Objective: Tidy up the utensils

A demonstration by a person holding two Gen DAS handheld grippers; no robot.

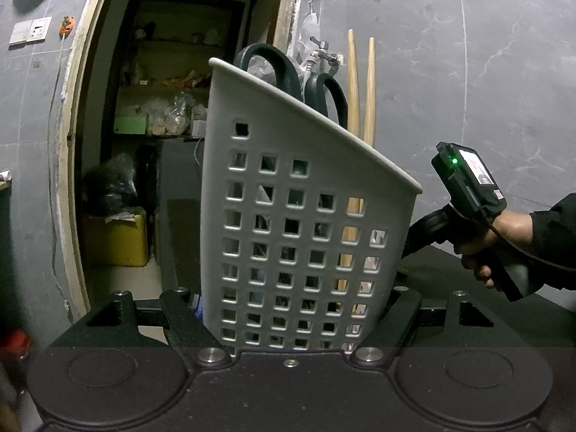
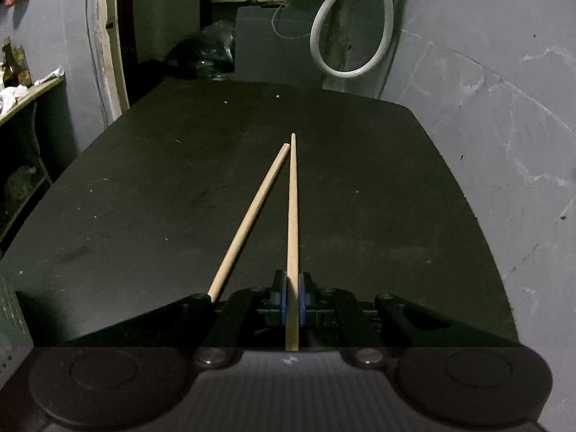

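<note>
My left gripper (image 1: 291, 306) is shut on a white perforated utensil holder (image 1: 288, 216), one finger on each side of its base, and holds it tilted. Dark green scissors (image 1: 284, 72) and two wooden chopsticks (image 1: 354, 82) stand in the holder. At the right, a hand (image 1: 504, 230) holds the other gripper, whose fingers are hidden behind the holder. My right gripper (image 2: 293, 295) is shut on one wooden chopstick (image 2: 292, 216), which points forward over the black table (image 2: 360, 180). A second chopstick (image 2: 252, 216) runs beside it, its near end hidden under the gripper's left linkage.
Behind the holder, an open doorway (image 1: 162, 108) leads to cluttered shelves, with a yellow container (image 1: 118, 241) on the floor. A tap (image 1: 324, 55) sticks out of the grey tiled wall. A looped white hose (image 2: 352, 36) hangs past the table's far edge. Bottles (image 2: 14, 68) stand on a side shelf at left.
</note>
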